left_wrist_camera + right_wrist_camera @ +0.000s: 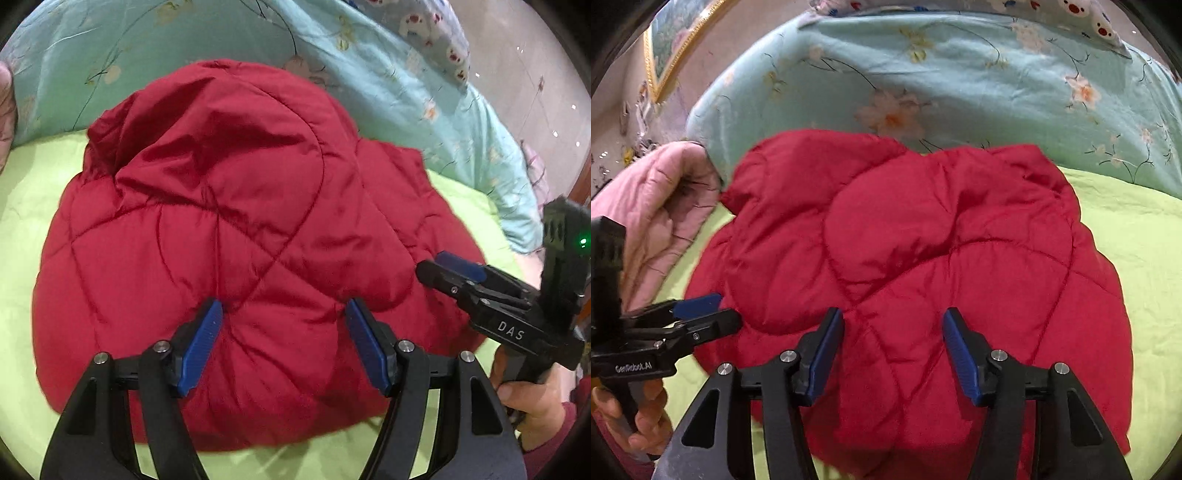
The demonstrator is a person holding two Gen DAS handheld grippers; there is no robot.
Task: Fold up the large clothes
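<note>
My left hand-held gripper [284, 343] and right hand-held gripper [893, 350] hover with jaws apart, holding nothing, over the red padded jacket [221, 236] bunched on the bed [22, 221], seemingly positioned for a fold.

A lime-green bed sheet [1137, 236] filled the lower frame; a pale-blue floral quilt [923, 74] lay above, a gilt-framed picture [676, 40] upper left.

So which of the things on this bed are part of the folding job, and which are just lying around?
Part of the job:
- red quilted jacket, bunched on the green sheet
- left gripper, fingers open above the jacket
- right gripper, fingers open above the jacket

Just lying about:
- pale blue floral quilt
- pink quilted blanket
- bear-print cloth
- framed picture
</note>
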